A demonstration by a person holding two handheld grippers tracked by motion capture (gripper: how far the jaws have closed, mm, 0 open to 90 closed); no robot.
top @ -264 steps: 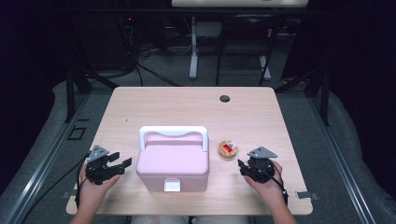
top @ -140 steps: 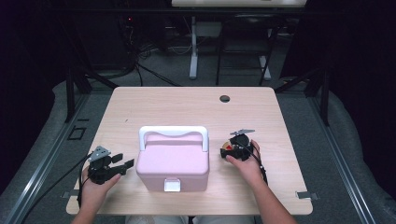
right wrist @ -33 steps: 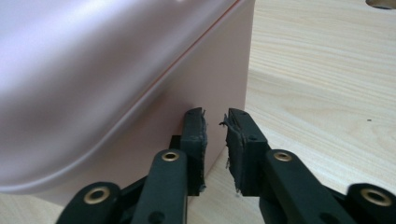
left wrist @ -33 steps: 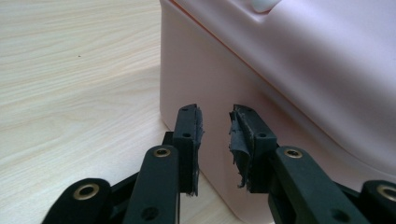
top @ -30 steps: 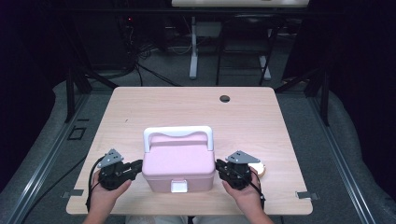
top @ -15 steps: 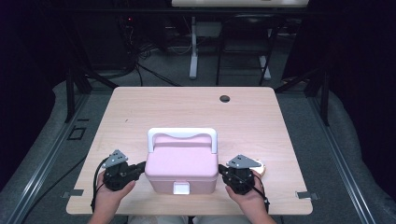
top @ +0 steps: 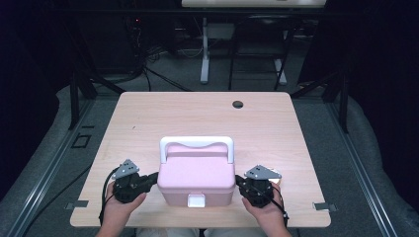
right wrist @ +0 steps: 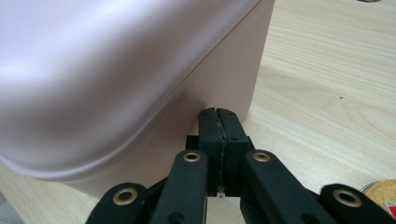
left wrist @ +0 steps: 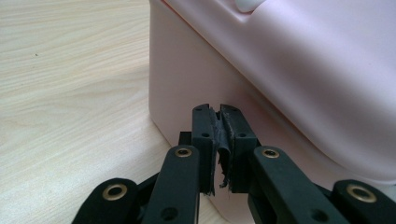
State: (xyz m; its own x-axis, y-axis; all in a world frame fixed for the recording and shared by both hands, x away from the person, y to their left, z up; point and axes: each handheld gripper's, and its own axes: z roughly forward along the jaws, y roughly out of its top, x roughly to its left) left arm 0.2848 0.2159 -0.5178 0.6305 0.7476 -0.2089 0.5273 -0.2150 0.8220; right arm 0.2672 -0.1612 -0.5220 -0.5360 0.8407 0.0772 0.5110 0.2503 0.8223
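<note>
Pink box (top: 196,178) w/ white handle (top: 196,144) sits on worktop (top: 197,113), near its front edge, roughly centred betw. the two hands. Lid is on; white latch (top: 196,200) faces the person. Handle lies toward the far side of the lid.

Left gripper (top: 153,177) is at the box's left side wall, held low by left hand (top: 118,205); grey three-cornered plate on top. Left gripper view: jaws together, pads meeting w/ nothing betw. them, tips right at the pink side wall (left wrist: 187,84) below the lid's rim; whether the tips actually touch the wall can't be told. Jaws have just been closing, no item betw. them.

Right gripper (top: 239,180) mirrors this at the box's right side wall, held by right hand (top: 264,210). Right gripper view: jaws together, pads pressed flat on each other, tips up against the lower side wall (right wrist: 224,70) under the overhanging lid; contact likewise not certain. These jaws too have just been closing, on nothing.

Small round yellow item (right wrist: 380,193) lies on the worktop just beside the right gripper, at the corner of the right gripper view; what it is can't be made out. Dark round hole (top: 237,104) sits near the worktop's far edge, well apart from the box.
</note>
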